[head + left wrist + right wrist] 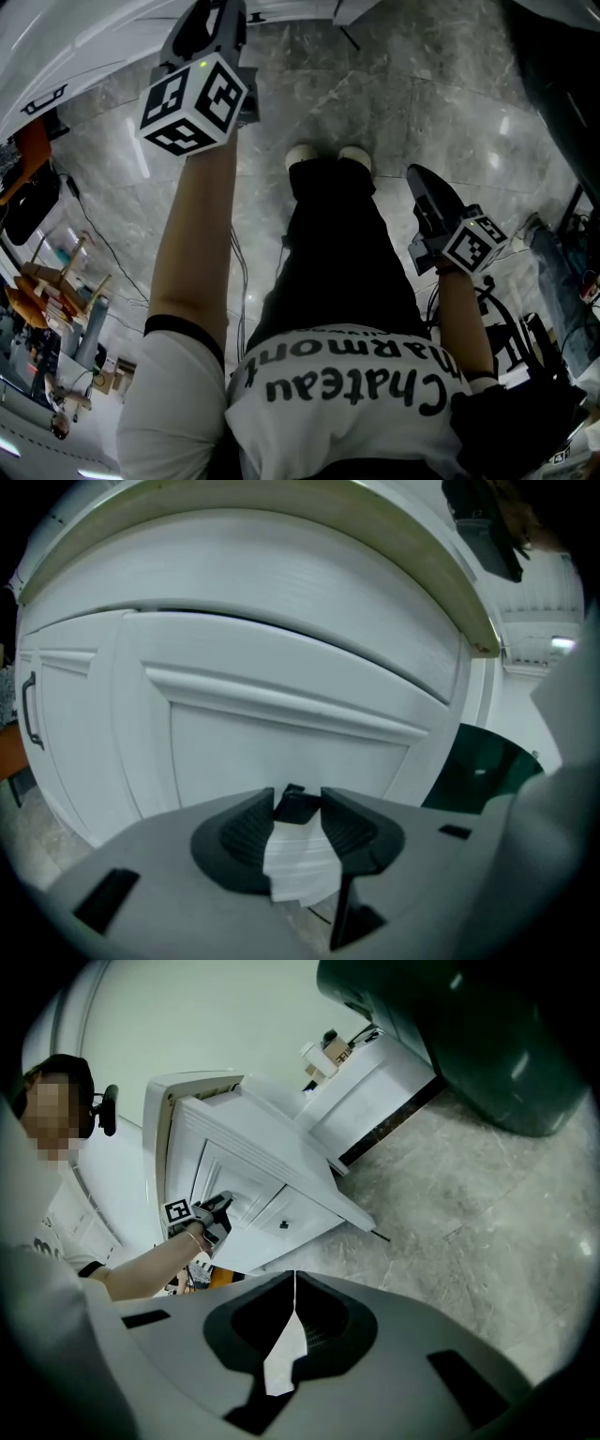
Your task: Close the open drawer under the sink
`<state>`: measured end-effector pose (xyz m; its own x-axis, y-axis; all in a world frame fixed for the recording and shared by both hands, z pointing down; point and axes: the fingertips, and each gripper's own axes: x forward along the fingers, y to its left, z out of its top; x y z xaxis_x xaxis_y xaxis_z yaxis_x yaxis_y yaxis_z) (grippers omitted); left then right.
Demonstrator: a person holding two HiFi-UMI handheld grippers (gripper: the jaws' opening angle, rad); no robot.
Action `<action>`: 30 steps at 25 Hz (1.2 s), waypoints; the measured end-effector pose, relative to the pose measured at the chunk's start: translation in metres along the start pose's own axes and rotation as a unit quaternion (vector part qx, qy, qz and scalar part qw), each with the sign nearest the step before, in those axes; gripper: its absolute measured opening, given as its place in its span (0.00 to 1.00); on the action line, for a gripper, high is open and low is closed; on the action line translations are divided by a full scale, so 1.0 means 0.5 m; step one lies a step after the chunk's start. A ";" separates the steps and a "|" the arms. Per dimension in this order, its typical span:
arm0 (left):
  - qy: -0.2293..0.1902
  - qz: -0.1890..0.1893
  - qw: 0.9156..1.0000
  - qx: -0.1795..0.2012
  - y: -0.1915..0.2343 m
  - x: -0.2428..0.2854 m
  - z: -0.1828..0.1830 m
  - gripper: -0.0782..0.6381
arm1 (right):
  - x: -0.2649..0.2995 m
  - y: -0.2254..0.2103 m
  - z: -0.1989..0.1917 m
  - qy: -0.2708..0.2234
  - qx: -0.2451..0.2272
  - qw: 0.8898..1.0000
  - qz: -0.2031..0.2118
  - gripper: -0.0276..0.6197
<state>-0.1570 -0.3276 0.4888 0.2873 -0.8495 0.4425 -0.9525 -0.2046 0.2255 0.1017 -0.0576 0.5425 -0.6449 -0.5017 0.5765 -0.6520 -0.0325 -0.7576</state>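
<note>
The white panelled drawer front [281, 738] of the sink cabinet [246, 1171] fills the left gripper view. My left gripper [297, 805] is right against it, its jaws a little apart with a small black knob [296, 804] held between the tips. In the head view the left gripper [214, 23] is raised to the white cabinet [84, 47] at the top. The right gripper view shows the left gripper [214, 1215] on the cabinet front. My right gripper [294, 1281] is shut and empty, hanging low at my side [422, 183] over the floor.
Grey marble floor [450, 103] lies under my feet [328, 157]. A dark green bin [487, 1044] stands right of the cabinet, and a low white unit [375, 1091] sits behind it. Shelves with clutter [56, 291] are at the left, cables and gear [562, 281] at the right.
</note>
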 end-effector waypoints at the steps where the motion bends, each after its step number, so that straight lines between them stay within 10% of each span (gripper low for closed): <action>1: 0.005 -0.004 1.000 -0.001 -0.002 -0.002 0.001 0.33 | -0.013 0.007 0.000 -0.003 0.001 1.000 -0.001 0.06; 14: 0.112 -0.033 0.993 0.030 -0.005 0.004 -0.009 0.32 | -0.117 0.116 0.000 -0.031 -0.004 0.999 -0.008 0.06; 30: 0.102 -0.035 0.992 0.065 -0.022 -0.017 0.021 0.28 | -0.160 0.175 -0.019 -0.055 -0.013 0.998 -0.006 0.06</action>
<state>-0.1498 -0.3232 0.4734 0.3543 -0.7177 0.5995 -0.9309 -0.3317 0.1529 0.0924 -0.0121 0.4331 -0.5905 -0.5931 0.5473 -0.6705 -0.0169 -0.7417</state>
